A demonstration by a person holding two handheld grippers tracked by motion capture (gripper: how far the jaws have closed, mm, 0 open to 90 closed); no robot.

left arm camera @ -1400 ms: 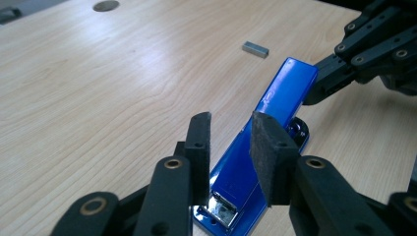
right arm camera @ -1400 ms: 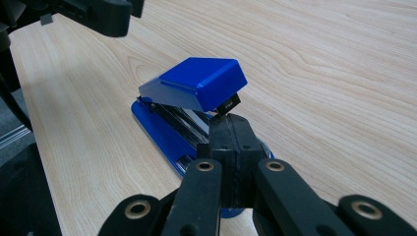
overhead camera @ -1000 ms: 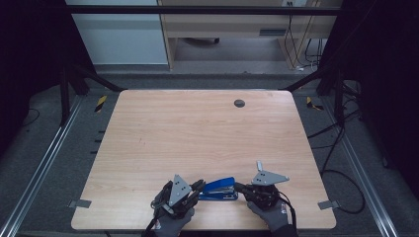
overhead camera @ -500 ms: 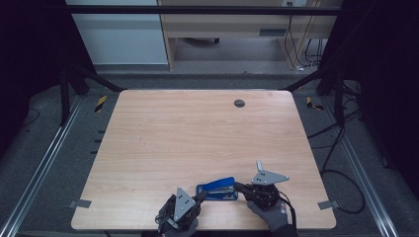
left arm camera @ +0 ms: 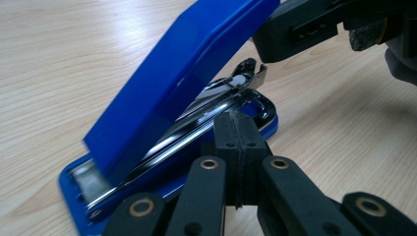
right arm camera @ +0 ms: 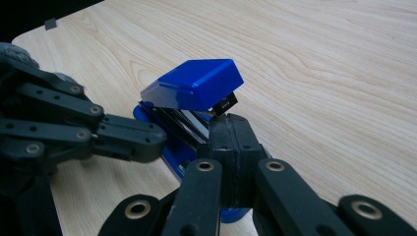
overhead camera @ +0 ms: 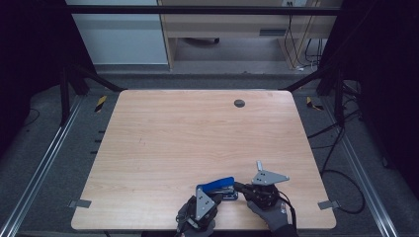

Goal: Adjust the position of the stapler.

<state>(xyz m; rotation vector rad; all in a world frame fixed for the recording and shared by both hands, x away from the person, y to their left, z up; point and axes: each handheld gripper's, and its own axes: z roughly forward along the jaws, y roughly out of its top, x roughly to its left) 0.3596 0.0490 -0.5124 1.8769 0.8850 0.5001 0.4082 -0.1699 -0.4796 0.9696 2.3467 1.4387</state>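
Stapler, blue with its lid swung up, lies near the table's near edge, a little right of the middle, in the high view. The left gripper sits just at its near-left side and the right gripper at its right end, each held in a dark-gloved hand. A small dark round hole marks the table toward the far edge.

In the left gripper view, the left gripper has its jaws pressed together with nothing between them, tips against the stapler's shiny metal rail. The right gripper's black jaw meets the raised lid's far end.

In the right gripper view, the right gripper likewise has its jaws together, tips touching the stapler under the lifted lid, while the left gripper comes in from the left beside the base.
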